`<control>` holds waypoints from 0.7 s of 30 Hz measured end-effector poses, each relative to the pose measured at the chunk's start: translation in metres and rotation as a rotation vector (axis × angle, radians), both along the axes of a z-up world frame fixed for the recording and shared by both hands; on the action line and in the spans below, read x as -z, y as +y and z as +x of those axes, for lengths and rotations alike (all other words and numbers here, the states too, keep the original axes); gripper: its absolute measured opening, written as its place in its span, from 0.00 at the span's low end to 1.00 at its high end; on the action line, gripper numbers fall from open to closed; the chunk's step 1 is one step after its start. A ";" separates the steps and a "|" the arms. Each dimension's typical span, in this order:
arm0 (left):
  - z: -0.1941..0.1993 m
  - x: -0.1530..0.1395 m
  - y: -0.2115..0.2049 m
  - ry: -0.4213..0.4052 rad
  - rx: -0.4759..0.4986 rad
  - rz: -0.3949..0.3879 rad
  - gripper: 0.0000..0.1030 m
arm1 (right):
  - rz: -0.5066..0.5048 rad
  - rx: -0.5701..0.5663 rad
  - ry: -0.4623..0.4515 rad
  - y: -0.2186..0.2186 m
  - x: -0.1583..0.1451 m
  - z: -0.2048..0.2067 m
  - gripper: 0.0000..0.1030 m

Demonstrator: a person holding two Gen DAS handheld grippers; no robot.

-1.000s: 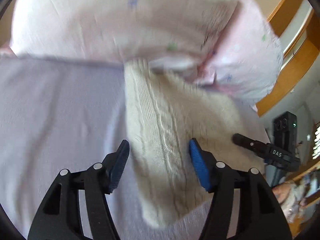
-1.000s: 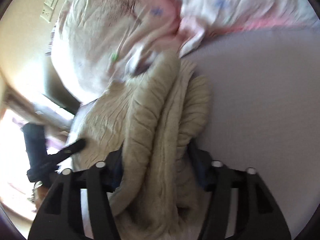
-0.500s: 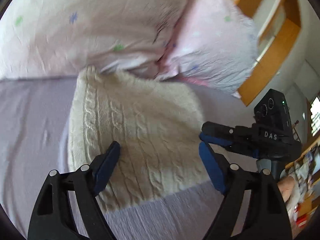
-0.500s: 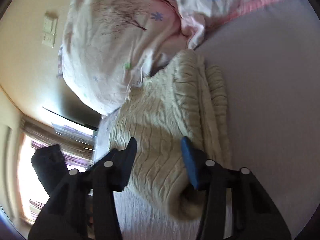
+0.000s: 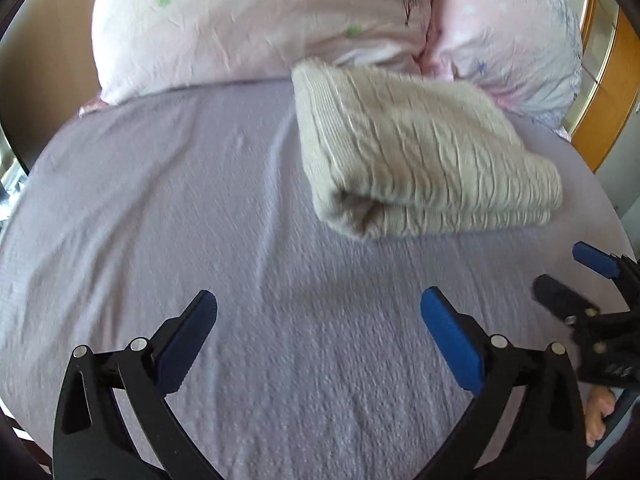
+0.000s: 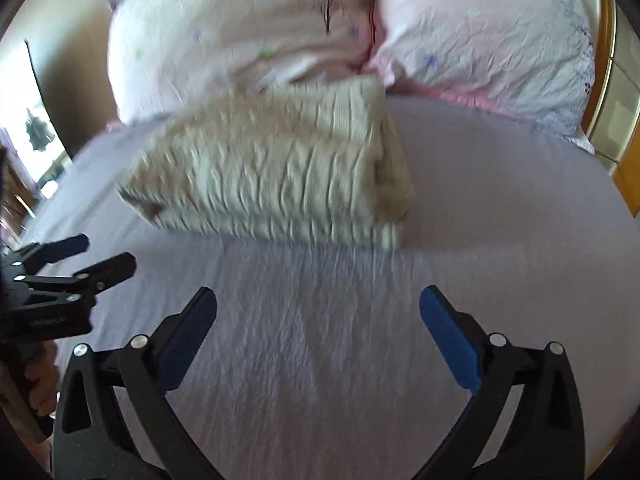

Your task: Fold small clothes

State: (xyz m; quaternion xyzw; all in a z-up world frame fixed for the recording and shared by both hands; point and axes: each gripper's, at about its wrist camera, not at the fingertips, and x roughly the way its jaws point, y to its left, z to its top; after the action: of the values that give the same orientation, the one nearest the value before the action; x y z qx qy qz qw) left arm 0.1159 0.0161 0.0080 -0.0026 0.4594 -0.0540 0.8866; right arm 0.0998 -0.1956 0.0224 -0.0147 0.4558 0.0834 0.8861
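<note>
Sweater point(image 5: 420, 168) lies folded on sheet point(image 5: 200, 208), ahead of both grippers, touching pillows point(image 5: 260, 20). Left gripper point(image 5: 318, 334) and right gripper point(image 6: 318, 332) spread wide, empty, clear of cloth. Fold judged complete; next move likely calls for another garment, none visible.

- The folded cream cable-knit sweater point(image 5: 420, 160) lies on the lilac bed sheet point(image 5: 200, 220) near the bed's head edge.
- Two pink patterned pillows point(image 5: 260, 20) sit behind it, touching its back.
- Both grippers hover before it, apart from it.
</note>
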 end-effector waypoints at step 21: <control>-0.012 0.012 -0.006 -0.012 0.008 0.077 0.99 | -0.049 0.017 0.047 0.006 0.018 0.003 0.98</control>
State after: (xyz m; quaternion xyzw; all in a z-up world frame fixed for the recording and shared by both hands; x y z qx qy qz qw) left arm 0.1044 0.0105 -0.0040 0.0337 0.4557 -0.0398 0.8886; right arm 0.1030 -0.1901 0.0049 -0.0304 0.4786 0.0651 0.8751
